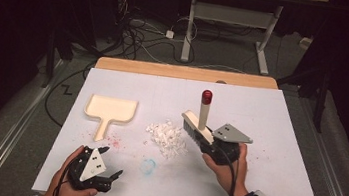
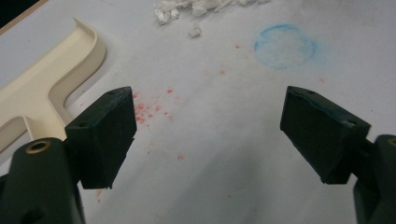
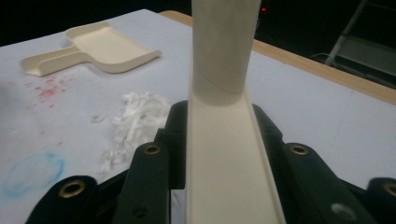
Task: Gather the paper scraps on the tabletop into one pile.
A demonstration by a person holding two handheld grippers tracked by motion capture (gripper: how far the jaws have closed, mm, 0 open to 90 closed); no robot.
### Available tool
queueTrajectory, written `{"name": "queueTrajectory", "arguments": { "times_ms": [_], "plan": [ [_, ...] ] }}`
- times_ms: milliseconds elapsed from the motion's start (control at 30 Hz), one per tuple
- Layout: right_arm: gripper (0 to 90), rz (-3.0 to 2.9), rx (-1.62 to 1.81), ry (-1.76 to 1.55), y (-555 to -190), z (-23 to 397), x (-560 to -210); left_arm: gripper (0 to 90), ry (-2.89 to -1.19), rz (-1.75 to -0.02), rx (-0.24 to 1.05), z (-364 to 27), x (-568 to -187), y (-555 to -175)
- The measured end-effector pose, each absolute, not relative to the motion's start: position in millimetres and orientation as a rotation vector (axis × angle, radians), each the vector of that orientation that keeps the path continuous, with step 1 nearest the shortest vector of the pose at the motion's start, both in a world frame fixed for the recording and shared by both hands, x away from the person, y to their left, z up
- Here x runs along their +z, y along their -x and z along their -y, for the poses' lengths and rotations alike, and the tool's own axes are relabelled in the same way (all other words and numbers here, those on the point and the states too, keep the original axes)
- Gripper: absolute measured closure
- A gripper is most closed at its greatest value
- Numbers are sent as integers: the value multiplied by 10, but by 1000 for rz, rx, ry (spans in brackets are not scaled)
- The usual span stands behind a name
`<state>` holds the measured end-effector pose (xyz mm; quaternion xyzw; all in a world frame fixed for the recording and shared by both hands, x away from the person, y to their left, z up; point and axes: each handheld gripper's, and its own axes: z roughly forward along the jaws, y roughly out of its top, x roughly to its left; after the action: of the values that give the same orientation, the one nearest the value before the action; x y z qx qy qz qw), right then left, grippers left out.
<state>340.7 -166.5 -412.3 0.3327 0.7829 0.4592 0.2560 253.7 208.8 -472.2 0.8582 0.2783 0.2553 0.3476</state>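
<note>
My right tool (image 1: 206, 141) is clamped on the brush (image 1: 198, 123), its handle standing nearly upright and its bristle head running along the worktop (image 1: 276, 156). The heap of white scraps (image 1: 167, 137) lies just to the left of the bristles, and the dustpan (image 1: 109, 109) sits farther left again, past the heap (so a leftward sweep lines all three up, I judge). My left tool (image 1: 104, 162) hovers with jaws spread, holding nothing, near the pan's handle and nearer to it than my right.
</note>
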Motion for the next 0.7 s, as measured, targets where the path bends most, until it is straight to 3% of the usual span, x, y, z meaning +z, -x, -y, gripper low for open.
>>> {"name": "queueTrajectory", "arguments": {
  "times_ms": [367,700],
  "plan": [
    [678,-2303,1122,-874,-3051,2023,-4201,177,-2231,-719,664,-2065,-4723,-2537],
    [678,-2377,1225,-794,-3233,1523,-4330,177,-2229,-724,647,-2076,-4733,-2558]
  ]
}}
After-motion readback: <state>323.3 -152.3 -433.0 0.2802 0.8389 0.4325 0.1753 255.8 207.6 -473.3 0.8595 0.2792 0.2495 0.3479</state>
